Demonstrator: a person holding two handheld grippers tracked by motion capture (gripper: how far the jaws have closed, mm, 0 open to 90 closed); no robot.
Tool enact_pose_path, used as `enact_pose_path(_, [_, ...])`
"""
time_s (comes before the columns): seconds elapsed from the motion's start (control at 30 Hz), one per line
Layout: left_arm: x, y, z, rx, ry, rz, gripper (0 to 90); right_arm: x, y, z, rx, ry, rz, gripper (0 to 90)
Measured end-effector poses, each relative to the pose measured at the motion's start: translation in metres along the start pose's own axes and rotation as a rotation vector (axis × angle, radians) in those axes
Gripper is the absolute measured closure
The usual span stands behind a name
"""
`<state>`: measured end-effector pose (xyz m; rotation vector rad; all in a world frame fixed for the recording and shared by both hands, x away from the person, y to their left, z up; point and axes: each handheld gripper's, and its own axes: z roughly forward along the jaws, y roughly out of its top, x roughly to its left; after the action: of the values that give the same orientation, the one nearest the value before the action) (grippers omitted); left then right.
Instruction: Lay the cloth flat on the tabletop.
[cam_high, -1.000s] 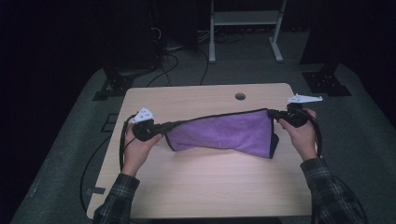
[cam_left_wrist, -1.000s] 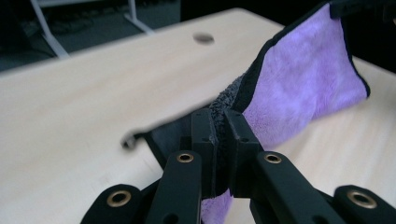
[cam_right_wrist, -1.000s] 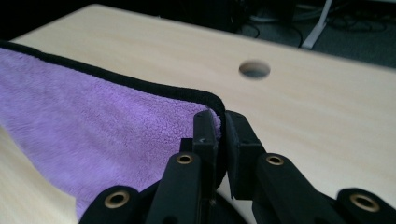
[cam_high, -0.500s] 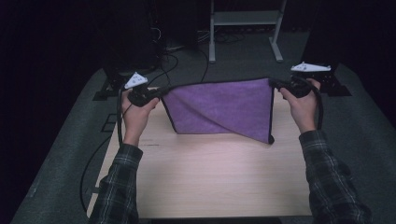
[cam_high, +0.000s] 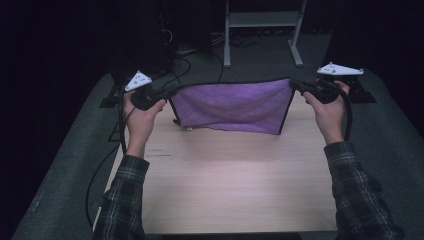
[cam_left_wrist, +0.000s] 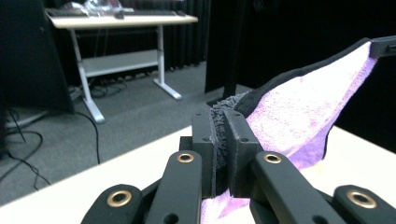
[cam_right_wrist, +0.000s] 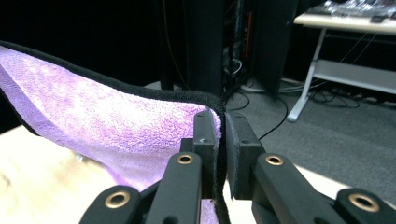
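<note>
Purple terry cloth: the towel (cam_high: 231, 106) with black edging is hanging stretched between the two grippers, above the far half of the tabletop (cam_high: 225, 180).
Left gripper (cam_high: 167, 93): its jaws are pinching the towel's upper left corner; in the left gripper view the bunched dark hem is sitting squeezed between the pads (cam_left_wrist: 203, 140).
Right gripper (cam_high: 296, 85): its jaws are clamping the upper right corner, the black edging running down between them.
Top edge: it is running nearly taut from grip to grip.
Lower edge: it is sagging near the wood; whether it is touching is unclear.
Hands: each is gripping its tool at a far tabletop corner.
</note>
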<state>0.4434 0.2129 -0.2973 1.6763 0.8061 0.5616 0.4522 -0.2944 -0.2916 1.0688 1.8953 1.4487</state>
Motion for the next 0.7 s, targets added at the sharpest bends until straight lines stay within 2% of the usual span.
enact_pose_path(0.13, [-0.007,-0.015,-0.01,0.025,-0.021,-0.004,84.0,0.006,-0.018,-0.005,0.023,0.027,-0.004,82.9])
enact_pose_path(0.37, [-0.021,-0.041,-0.038,0.043,-0.063,-0.028,83.9,0.021,-0.047,-0.022,0.068,0.081,-0.012,82.8])
enact_pose_path(0.63, [-0.044,-0.085,-0.065,0.107,-0.105,-0.042,83.8,0.037,-0.094,-0.04,0.146,0.14,-0.001,82.7])
enact_pose_path(0.7, [-0.049,-0.095,-0.069,0.139,-0.114,-0.04,83.8,0.041,-0.109,-0.043,0.173,0.151,0.008,82.8])
